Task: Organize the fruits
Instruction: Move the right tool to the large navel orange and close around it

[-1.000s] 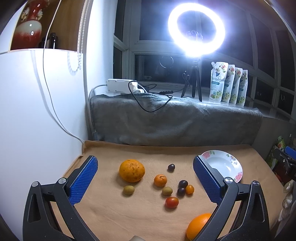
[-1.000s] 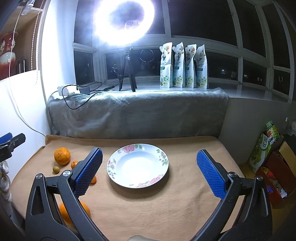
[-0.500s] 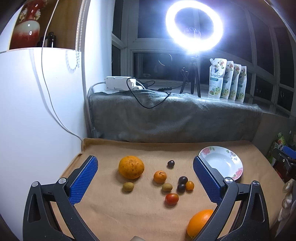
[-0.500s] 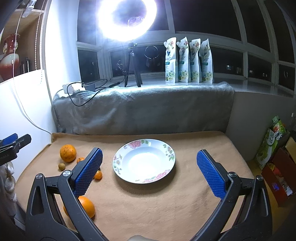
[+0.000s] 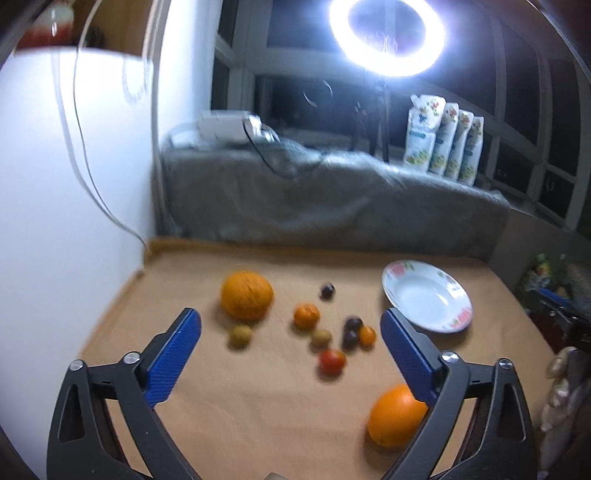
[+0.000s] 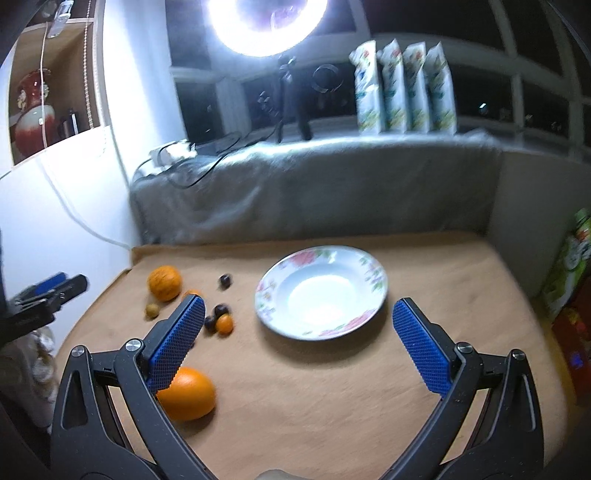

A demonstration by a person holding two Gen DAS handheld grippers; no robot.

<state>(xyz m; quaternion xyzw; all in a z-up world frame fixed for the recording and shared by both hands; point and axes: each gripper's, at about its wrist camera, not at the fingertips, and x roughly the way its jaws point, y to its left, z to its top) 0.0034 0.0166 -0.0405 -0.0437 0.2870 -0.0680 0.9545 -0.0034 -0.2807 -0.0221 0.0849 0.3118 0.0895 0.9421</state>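
Fruits lie loose on a tan cloth [image 5: 258, 406]. A big rough orange [image 5: 246, 294] sits far left, with a small orange [image 5: 306, 315], two green-yellow fruits [image 5: 240, 335], dark grapes [image 5: 352, 325], a red tomato [image 5: 331, 361] and a smooth orange [image 5: 395, 415] near the front. A white flowered plate [image 6: 320, 291] stands empty at the right. My left gripper [image 5: 291, 347] is open above the fruits. My right gripper [image 6: 299, 332] is open, facing the plate, its left finger over the smooth orange [image 6: 186, 393].
A grey blanket [image 6: 314, 192] covers the ledge behind the cloth. A ring light [image 5: 388, 33], cables and several pouches [image 6: 402, 88] stand on the sill. A white wall [image 5: 55, 221] borders the left. Boxes [image 6: 569, 273] stand at the right.
Both grippers have moved forward and tipped down toward the cloth. The fruits and plate appear closer and lie where they were. Both grippers stay open.
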